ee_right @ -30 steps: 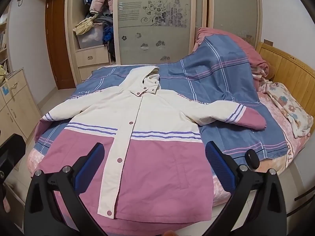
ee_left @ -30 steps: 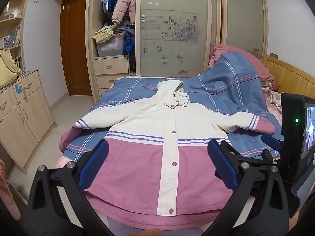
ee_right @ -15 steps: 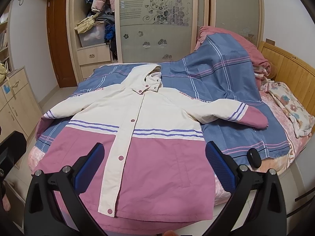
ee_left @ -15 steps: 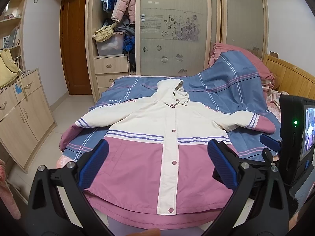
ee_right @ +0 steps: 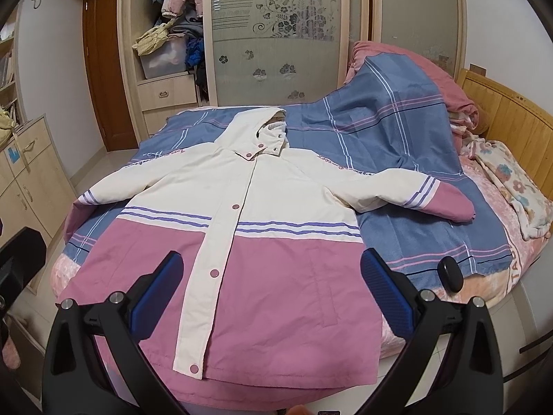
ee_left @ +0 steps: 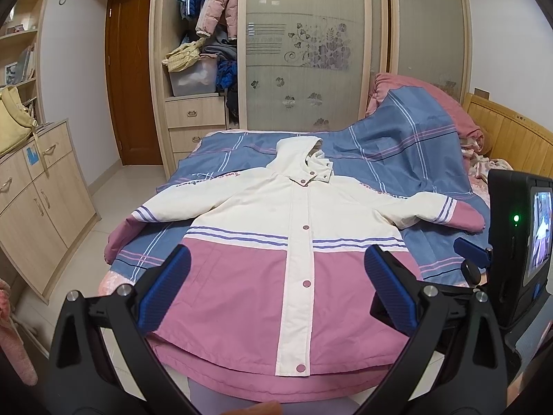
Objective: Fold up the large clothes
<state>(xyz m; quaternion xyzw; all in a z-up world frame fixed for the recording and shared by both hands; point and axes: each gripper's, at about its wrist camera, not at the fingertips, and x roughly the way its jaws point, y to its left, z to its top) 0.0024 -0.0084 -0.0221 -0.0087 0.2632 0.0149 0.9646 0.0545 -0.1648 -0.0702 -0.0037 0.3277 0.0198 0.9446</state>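
A cream-and-pink hooded jacket [ee_left: 293, 242] lies flat, front up (snaps fastened), on a blue plaid bed [ee_right: 414, 228] — left tongs [ee_left: 276, 287] and right tongs [ee_right: 273, 287] hover above, both wide, holding nothing.

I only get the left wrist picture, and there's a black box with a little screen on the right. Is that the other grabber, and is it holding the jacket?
Observer: Yes, that's it. The right wrist view shows the right gripper open above the jacket, gripping nothing.
Visitor: What lies past that box, near the bed's end?
Observer: A flowered blanket, bunched beside the wooden headboard, apart from the jacket's sleeve.
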